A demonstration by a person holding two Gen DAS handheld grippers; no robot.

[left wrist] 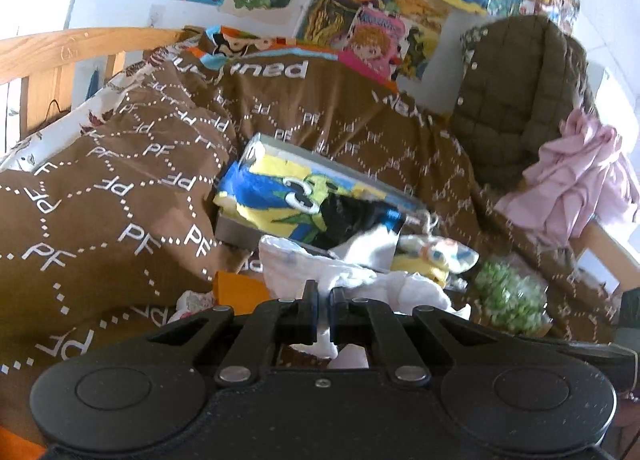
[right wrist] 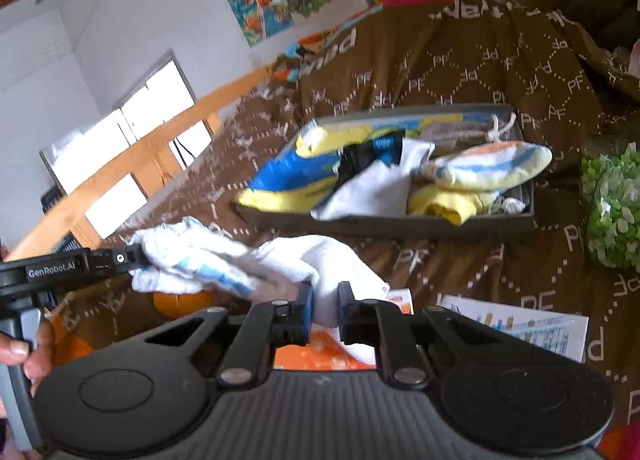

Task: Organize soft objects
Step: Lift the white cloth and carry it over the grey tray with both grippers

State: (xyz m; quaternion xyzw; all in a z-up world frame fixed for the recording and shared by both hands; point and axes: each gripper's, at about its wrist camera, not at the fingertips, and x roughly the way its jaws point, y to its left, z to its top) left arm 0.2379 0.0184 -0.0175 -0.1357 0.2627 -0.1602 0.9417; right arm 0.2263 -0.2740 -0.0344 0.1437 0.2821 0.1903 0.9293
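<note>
A white sock with pale blue stripes (right wrist: 240, 264) is stretched between my two grippers above the brown blanket. My right gripper (right wrist: 324, 300) is shut on its plain white end. In the right wrist view, my left gripper (right wrist: 136, 260) comes in from the left, shut on the striped end. In the left wrist view, the left gripper (left wrist: 323, 292) pinches the white sock (left wrist: 360, 280). Beyond the sock lies a shallow grey box (right wrist: 380, 225) holding a yellow-blue sock (right wrist: 288, 179), a white sock (right wrist: 372, 187), a striped sock (right wrist: 488, 163) and a yellow one (right wrist: 448, 199). The left wrist view also shows the grey box (left wrist: 236, 232).
A brown blanket (left wrist: 120, 179) printed with letters covers the bed. A green leafy bunch (right wrist: 612, 195) lies to the right of the box. An olive quilted jacket (left wrist: 520, 91) and a pink garment (left wrist: 580, 187) hang at right. A wooden bed rail (left wrist: 80, 43) runs at left. White printed paper (right wrist: 516, 324) lies near the right gripper.
</note>
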